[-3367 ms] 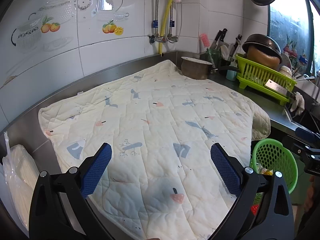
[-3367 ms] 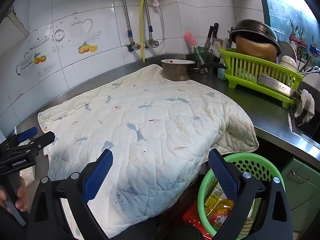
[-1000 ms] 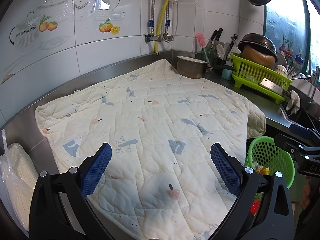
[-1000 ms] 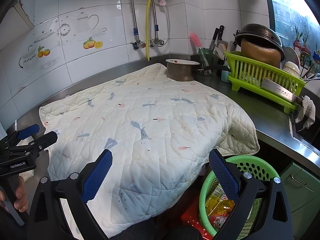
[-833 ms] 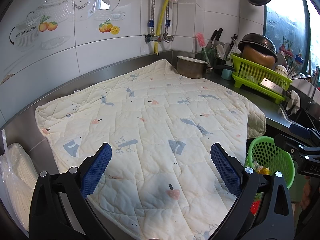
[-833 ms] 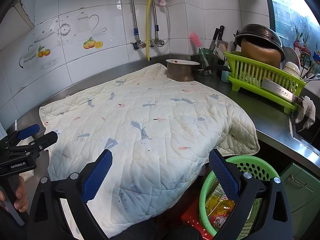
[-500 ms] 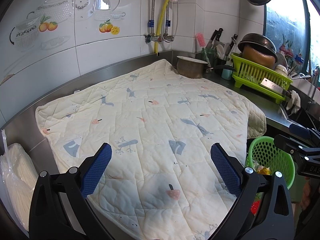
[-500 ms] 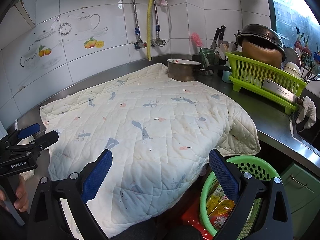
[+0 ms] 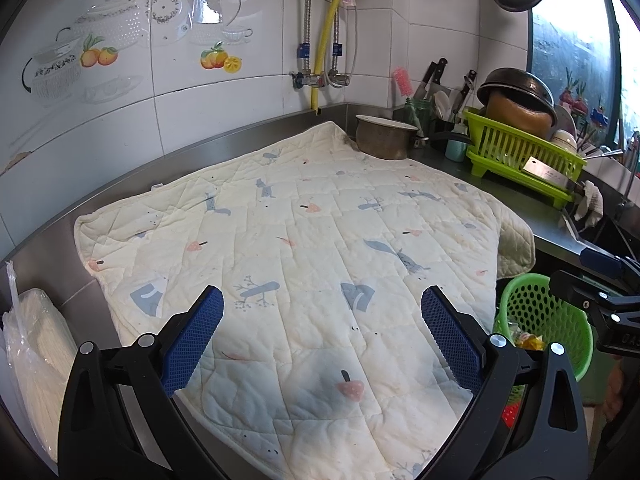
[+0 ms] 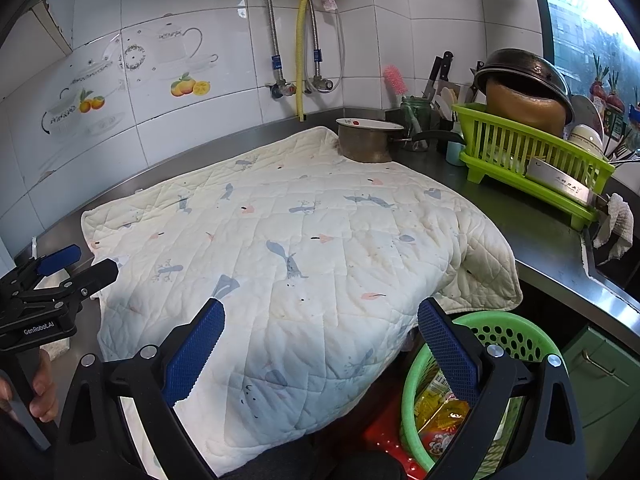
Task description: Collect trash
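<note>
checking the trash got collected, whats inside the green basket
In the green basket, yellow and red snack wrappers lie piled against its near side. The right tongs' arm and the quilted mat's hanging edge cover part of the inside, so the rest can't be seen.

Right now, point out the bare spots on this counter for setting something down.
Most free: the quilted mat itself, nothing on it. Bare steel strip between the mat and the dish rack. Crowded: the back corner around the pot and utensil jar.

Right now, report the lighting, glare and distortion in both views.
Left wrist: window dim, glare on wall tiles, fisheye bends the counter edge. Right wrist: window blown out; quilted mat evenly lit and sharp, dark corners.
</note>
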